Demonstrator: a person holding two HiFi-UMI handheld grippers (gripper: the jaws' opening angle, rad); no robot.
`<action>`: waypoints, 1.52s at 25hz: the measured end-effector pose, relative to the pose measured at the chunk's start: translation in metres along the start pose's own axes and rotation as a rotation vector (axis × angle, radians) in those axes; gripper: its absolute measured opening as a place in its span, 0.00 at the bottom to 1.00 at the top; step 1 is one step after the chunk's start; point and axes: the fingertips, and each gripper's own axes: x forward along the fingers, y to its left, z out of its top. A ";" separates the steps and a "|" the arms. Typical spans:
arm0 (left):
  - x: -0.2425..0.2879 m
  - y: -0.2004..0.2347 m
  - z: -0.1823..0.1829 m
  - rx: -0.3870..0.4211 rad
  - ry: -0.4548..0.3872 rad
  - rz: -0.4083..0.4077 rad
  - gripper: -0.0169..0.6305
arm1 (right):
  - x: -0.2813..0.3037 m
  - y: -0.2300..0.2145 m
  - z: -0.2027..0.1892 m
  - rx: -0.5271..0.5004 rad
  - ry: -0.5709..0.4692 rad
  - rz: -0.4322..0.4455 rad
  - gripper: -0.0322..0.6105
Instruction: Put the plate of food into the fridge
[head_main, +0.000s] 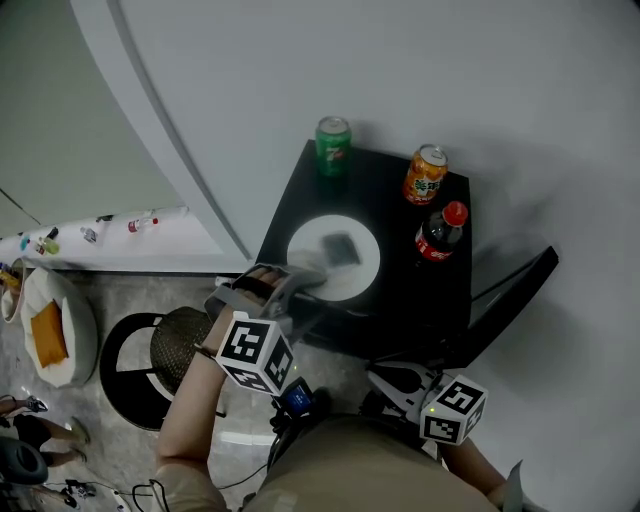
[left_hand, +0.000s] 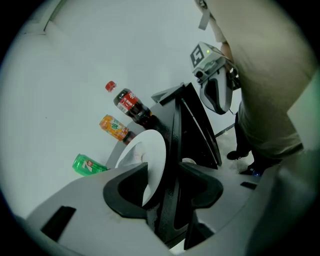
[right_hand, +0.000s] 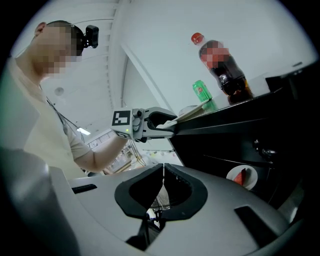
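Well, round wht plate (head_main: 365, 272), blk top (head_main: 385, 200)

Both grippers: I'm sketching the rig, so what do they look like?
The left gripper and right gripper have pale grey bodies with black jaws. Each carries a white cube with black square markers. The person wears a short-sleeved beige shirt.

The right tool (right_hand: 163, 172) is closed and empty; beyond it the left tool (right_hand: 171, 123) grips the plate (right_hand: 192, 111).
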 end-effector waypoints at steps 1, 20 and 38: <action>-0.002 0.000 0.001 0.004 -0.005 0.012 0.32 | 0.002 0.002 0.002 -0.002 -0.004 0.007 0.08; -0.023 -0.012 0.012 -0.011 -0.090 0.077 0.16 | 0.034 0.013 0.063 0.267 -0.183 0.116 0.08; -0.034 -0.032 0.020 0.029 -0.134 0.068 0.16 | 0.050 -0.007 0.081 0.511 -0.279 0.108 0.29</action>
